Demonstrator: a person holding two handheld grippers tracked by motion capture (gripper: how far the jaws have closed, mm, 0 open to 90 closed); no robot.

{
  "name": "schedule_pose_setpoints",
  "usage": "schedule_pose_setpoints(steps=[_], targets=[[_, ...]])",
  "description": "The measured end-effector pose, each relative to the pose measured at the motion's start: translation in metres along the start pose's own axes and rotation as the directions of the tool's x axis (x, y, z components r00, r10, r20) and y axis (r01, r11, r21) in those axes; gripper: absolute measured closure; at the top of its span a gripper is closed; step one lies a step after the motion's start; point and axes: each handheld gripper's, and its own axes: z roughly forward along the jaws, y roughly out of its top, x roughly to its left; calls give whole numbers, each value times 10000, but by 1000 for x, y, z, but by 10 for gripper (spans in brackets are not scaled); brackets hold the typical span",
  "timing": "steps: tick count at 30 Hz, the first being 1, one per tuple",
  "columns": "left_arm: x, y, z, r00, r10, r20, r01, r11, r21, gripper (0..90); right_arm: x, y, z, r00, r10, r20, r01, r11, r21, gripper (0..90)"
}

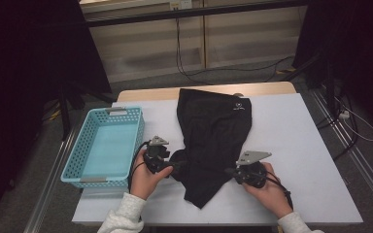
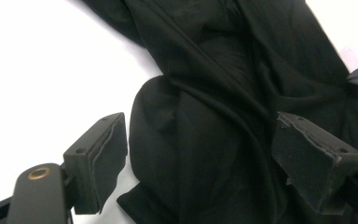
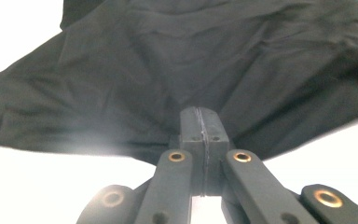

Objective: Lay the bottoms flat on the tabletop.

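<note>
A black garment [image 1: 215, 141] lies crumpled down the middle of the white table [image 1: 291, 141], with a small white logo near its far end. My left gripper [image 1: 177, 168] is at the garment's near-left edge. In the left gripper view it [image 2: 200, 158] stands open, its jaws wide apart on either side of a bunched fold of the black garment [image 2: 214, 116], pads not pressing. My right gripper [image 1: 232, 171] is at the garment's near-right edge. The right gripper view has it [image 3: 200, 114] shut, pinching the hem of the garment [image 3: 191, 60], and creases fan out from the pinch.
An empty light-blue plastic basket [image 1: 108, 145] sits on the table's left part, just beyond my left hand. Bare white tabletop lies right of the garment. The table's near edge runs close under both forearms. Cables trail on the floor beyond the table.
</note>
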Motion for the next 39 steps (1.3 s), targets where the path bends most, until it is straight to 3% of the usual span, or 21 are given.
schedule_pose_setpoints(steps=[10,13,18,22,28,39], targets=[[-6,0,6,9999,102,91,-102,9999,81,190,-28,-17,-32,9959,607,671,-601,9981,-121,900],[-6,1,6,9998,127,154,-128,9999,108,197,-31,-20,-34,9960,688,569,-681,9976,-132,900],[-7,2,5,9996,178,224,-180,9998,75,204,-28,-18,-33,9959,596,683,-586,9982,-158,888],[-8,2,5,9991,301,284,-306,9994,175,211,-20,-10,-34,9983,238,531,-212,9985,-501,784],[-13,3,4,9980,311,557,-316,9995,86,262,-7,-3,-22,9994,-249,257,257,9991,-344,652],[-14,4,3,9980,342,531,-342,9994,3,287,16,11,-2,9969,-779,76,781,9960,-426,583]])
